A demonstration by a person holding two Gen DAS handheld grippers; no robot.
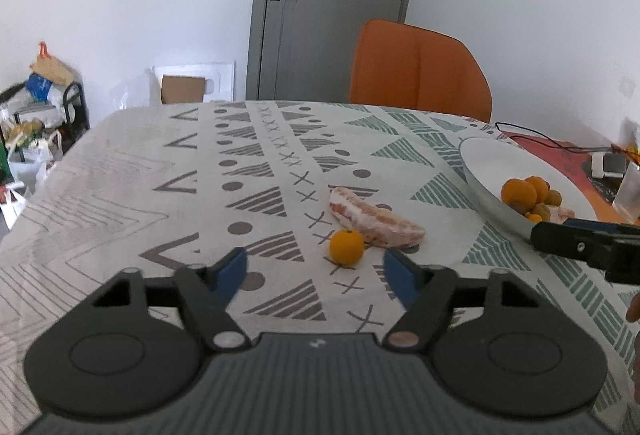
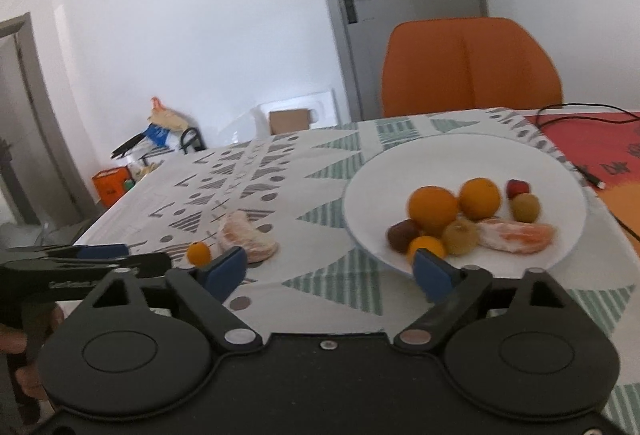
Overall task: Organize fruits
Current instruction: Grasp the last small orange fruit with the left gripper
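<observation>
A small orange fruit point(image 1: 346, 247) lies on the patterned tablecloth next to a peeled citrus segment point(image 1: 374, 219). My left gripper point(image 1: 316, 271) is open and empty, just short of the small fruit. A white plate point(image 2: 460, 155) holds two oranges point(image 2: 434, 207), a peeled segment point(image 2: 516, 235) and several small fruits. My right gripper point(image 2: 330, 271) is open and empty at the plate's near-left rim. The small orange fruit point(image 2: 199, 253) and loose segment point(image 2: 248, 235) show left of it. The plate point(image 1: 488, 163) also shows at the right of the left wrist view.
An orange chair point(image 1: 420, 67) stands behind the table's far edge. A red mat point(image 2: 592, 143) with a black cable point(image 2: 576, 111) lies right of the plate. Bags and a rack point(image 1: 36, 115) stand on the floor left of the table. A grey door point(image 1: 332, 7) is behind.
</observation>
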